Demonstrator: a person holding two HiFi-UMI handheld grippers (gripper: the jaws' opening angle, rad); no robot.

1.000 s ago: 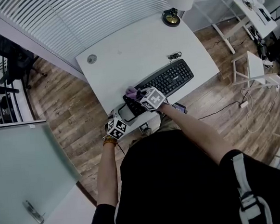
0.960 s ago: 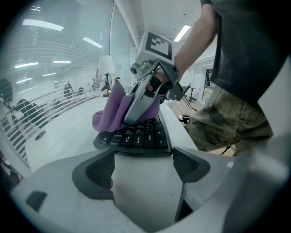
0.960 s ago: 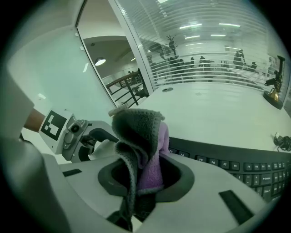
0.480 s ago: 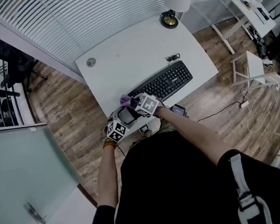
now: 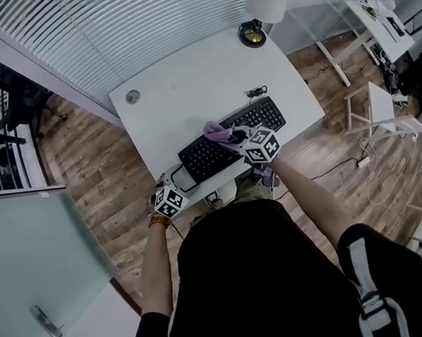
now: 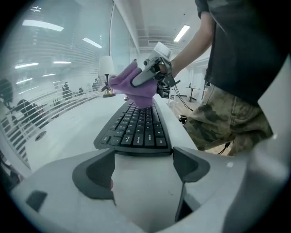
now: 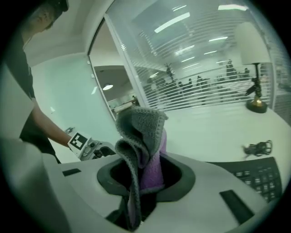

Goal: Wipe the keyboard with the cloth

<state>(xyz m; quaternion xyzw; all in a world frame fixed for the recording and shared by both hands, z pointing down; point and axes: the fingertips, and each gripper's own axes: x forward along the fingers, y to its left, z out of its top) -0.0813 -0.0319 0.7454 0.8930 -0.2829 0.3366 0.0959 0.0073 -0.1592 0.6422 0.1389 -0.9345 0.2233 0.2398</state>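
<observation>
A black keyboard (image 5: 204, 157) lies slantwise near the front of the white desk (image 5: 183, 86). My right gripper (image 5: 230, 135) is shut on a purple and grey cloth (image 5: 214, 131) and holds it over the keyboard's middle keys. In the right gripper view the cloth (image 7: 143, 136) stands bunched between the jaws of the gripper (image 7: 143, 175), with the keyboard (image 7: 259, 175) at the lower right. My left gripper (image 5: 175, 180) sits at the keyboard's left end. In the left gripper view that gripper (image 6: 143, 159) is open, its jaws either side of the keyboard's (image 6: 136, 129) near end, with the cloth (image 6: 134, 88) farther along.
A desk lamp (image 5: 252, 31) stands at the desk's far right corner. A small coiled cable (image 5: 254, 91) lies behind the keyboard. A round grommet (image 5: 132, 97) sits at the far left. A white stool (image 5: 381, 107) stands on the wooden floor to the right.
My right gripper has carried the cloth to the right along the keyboard, from its left end to its middle. The left gripper stays by the keyboard's left end.
</observation>
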